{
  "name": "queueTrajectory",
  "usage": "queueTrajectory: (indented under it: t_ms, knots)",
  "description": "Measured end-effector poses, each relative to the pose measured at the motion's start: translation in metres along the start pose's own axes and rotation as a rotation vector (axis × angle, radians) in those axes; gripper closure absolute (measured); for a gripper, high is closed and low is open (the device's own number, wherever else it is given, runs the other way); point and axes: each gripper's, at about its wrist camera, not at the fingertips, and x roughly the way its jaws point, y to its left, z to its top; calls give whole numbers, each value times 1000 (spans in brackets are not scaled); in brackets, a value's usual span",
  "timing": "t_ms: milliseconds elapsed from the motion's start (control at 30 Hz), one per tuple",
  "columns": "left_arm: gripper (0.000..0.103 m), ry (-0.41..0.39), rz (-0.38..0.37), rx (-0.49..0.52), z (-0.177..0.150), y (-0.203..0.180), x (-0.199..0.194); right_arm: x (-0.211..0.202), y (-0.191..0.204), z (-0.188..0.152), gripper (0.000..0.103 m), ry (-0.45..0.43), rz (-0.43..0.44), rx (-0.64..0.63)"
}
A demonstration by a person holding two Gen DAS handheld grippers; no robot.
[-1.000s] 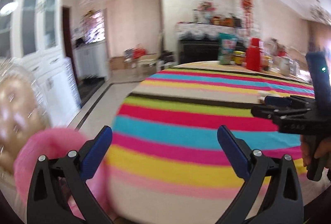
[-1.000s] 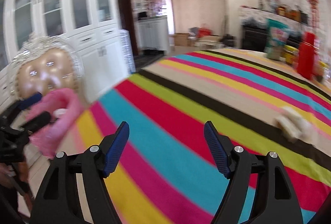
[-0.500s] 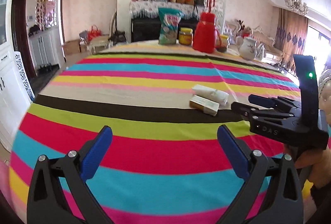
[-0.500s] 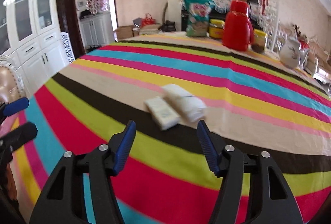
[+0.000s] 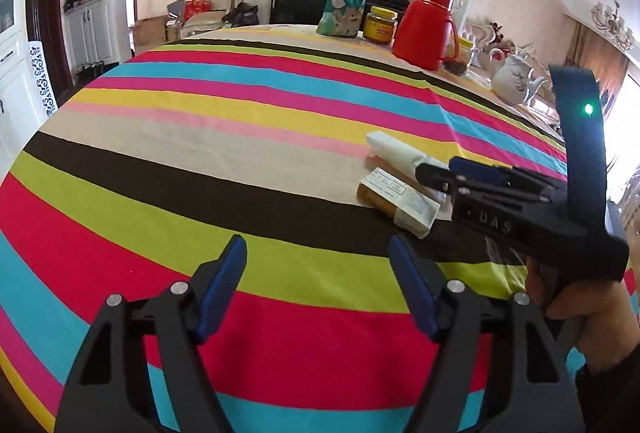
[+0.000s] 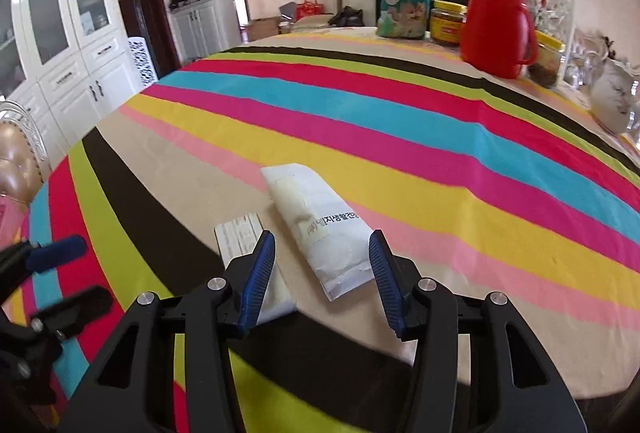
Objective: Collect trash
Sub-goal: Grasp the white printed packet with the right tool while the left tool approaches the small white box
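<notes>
Two pieces of trash lie side by side on the striped tablecloth point(image 5: 224, 169): a white paper packet point(image 6: 316, 225) with printed text and a small flat box point(image 6: 240, 233) with a yellow side point(image 5: 396, 199). My right gripper point(image 6: 322, 245) hovers over the near end of the packet. The packet lies between its closing jaws, and the pads do not press on it. In the left wrist view the packet point(image 5: 394, 149) shows beyond the right gripper point(image 5: 440, 171). My left gripper point(image 5: 318, 253) is to the left over bare cloth, its jaws closing on nothing.
At the table's far side stand a snack bag point(image 5: 348, 3), a yellow-lidded jar point(image 5: 382, 25), a red thermos point(image 5: 426, 25) and a white teapot point(image 5: 514, 81). A chair back point(image 6: 16, 169) and white cabinets point(image 6: 80, 45) lie past the left table edge.
Both grippers swung from the table's left edge, by the chair and a pink thing, in over the table to the packet and box. Both pairs of jaws have narrowed.
</notes>
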Motion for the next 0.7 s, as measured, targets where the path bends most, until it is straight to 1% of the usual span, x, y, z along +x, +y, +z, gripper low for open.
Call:
queueTrajectory:
  t_ms: [167, 233, 300, 367, 467, 600, 700]
  knots:
    - [33, 15, 2, 4, 1, -13, 7, 5, -10, 5, 56, 32, 49, -4]
    - [32, 15, 4, 9, 0, -18, 6, 1, -18, 11, 56, 24, 57, 10]
    - [32, 13, 0, 9, -1, -22, 5, -6, -22, 17, 55, 4, 83, 12]
    - [32, 11, 1, 13, -1, -26, 4, -7, -22, 21, 55, 7, 74, -9]
    - [31, 0, 14, 17, -2, -29, 0, 3, -23, 24, 55, 39, 81, -16]
    - [31, 4, 24, -14, -5, -23, -1, 19, -16, 27, 55, 66, 116, -20]
    - [31, 3, 38, -14, -10, -20, -3, 36, -8, 28, 55, 102, 93, -37]
